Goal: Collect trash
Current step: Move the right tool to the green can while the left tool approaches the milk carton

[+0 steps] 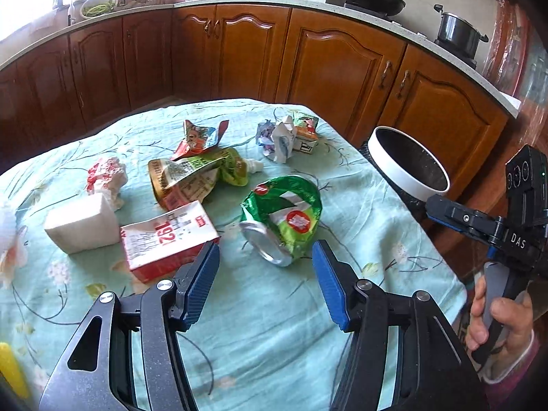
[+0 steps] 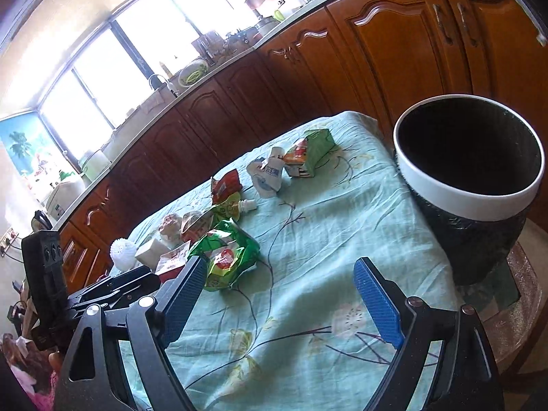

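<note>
From my left tool's camera, starting at the left of the table [image 1: 274, 308], I see a white paper block [image 1: 80, 227], with a crumpled red-and-white wrapper [image 1: 106, 178] just behind it. Next comes a red-and-white carton [image 1: 167, 243], lying flat beside the block. Behind that sits a gold-and-green pouch [image 1: 202, 174] with a torn red wrapper [image 1: 198, 138] on top. My left tool [image 1: 265, 257] hangs released, nothing between its blue pads, and the crushed green can [image 1: 284, 219] lies just beyond them on the floral cloth. Farther back are crumpled white paper [image 1: 279, 140] and a small green-and-orange carton [image 1: 306, 130], touching. At the right table edge stands the white-rimmed black bin [image 1: 407, 161]. My right tool [image 2: 277, 274] is spread wide and empty above the cloth, the bin to its right.
</note>
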`<state>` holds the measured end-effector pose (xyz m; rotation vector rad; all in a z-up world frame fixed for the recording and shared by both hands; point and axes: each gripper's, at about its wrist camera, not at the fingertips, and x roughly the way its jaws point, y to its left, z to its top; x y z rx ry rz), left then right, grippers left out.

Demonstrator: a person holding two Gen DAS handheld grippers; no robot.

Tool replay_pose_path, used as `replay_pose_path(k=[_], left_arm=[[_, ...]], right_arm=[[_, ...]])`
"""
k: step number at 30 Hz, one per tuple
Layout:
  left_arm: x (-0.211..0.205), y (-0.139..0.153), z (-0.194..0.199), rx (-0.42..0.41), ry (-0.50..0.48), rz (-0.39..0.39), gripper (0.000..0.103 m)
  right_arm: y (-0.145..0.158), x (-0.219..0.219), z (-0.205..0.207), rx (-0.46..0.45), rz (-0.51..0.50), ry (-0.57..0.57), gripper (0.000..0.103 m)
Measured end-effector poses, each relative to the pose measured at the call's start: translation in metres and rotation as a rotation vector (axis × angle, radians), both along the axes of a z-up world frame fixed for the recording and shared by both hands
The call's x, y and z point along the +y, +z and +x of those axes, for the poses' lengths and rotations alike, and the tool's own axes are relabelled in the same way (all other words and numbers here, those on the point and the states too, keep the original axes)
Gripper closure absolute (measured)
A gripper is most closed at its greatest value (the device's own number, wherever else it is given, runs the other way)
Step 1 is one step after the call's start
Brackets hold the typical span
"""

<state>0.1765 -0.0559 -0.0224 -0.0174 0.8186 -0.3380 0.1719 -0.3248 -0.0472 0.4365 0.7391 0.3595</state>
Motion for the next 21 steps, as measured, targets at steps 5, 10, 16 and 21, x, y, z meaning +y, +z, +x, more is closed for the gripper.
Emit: replay_pose_path(k=[5,10,16,21], left_arm=[[0.018,-0.004,0.003,0.003,-0.019,0.032,0.043],[0.029,-0.004,0.013,-0.009,-0.145,0.095,0.033],[0.033,-0.013,0.038,-0.015,-0.199,0.261,0.032],[0.036,-0.026,0.062,0.012,-0.254,0.296,0.03]], right_arm=[[-0.008,0.023,0.003,0.032,0.025,0.053,0.014],[-0.018,0.043,0.013,0.074,0.058,0.102,0.016],[-0.037,0.056,0.03,0.132,0.12,0.107,0.034],[-0.054,0.063,0.048,0.199,0.202,0.118,0.037]])
